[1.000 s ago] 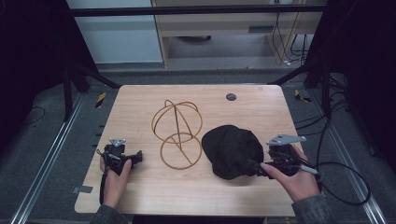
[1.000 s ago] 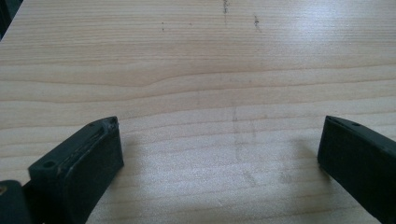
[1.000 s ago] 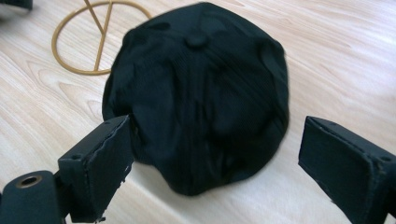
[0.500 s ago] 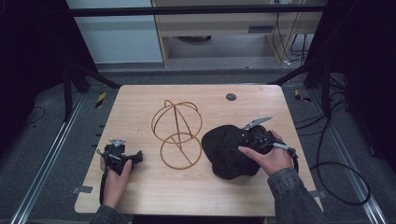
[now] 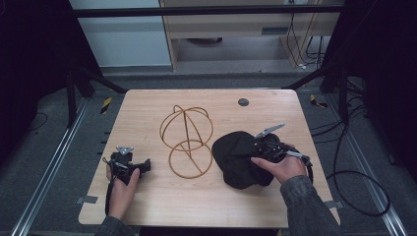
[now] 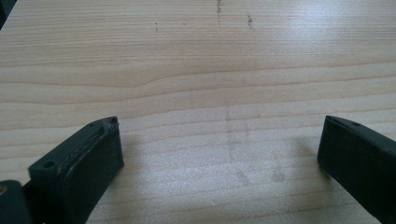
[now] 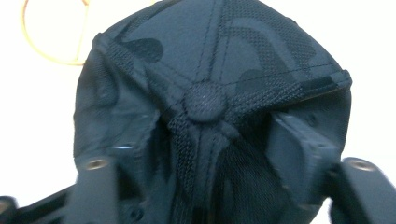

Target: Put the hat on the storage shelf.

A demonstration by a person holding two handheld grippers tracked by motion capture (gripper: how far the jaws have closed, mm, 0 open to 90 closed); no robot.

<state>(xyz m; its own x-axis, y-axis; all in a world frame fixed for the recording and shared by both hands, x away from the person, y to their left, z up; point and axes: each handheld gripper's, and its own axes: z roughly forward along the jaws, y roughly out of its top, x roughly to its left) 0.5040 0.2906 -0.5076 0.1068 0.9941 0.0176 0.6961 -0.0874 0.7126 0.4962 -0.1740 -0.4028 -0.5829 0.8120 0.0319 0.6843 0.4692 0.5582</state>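
Near the front left corner of the desk (image 5: pixel 147 206), the left claw (image 5: pixel 143 166) rests low in the person's left hand (image 5: pixel 120 189). In the left gripper view its two jaws stand wide apart with only bare wood between them, so it is released and holds nothing.

In the middle of the desk stands a wire stand (image 5: pixel 187 140), made of thin golden rings: a flat ring lies on the wood and a round cage rises behind it. It looks light and stiff, and I think a push could slide it easily.

Just beside the stand, toward the right edge of the desk, lies the black cap (image 5: pixel 238 160). The right claw (image 5: pixel 255 147) is over its crown, with the right hand (image 5: pixel 282 167) behind it. In the right gripper view the jaws sit on both sides of the top button (image 7: pixel 204 101), pressed into the cloth, which folds between them; they seem to be clenching the cap there, though the picture is blurred.

The cap is soft and light; its mesh panels crumple, so it will sag when lifted. The crown near the button, where the seams meet, seems a good place to take hold. The stiffer brim I cannot see clearly.
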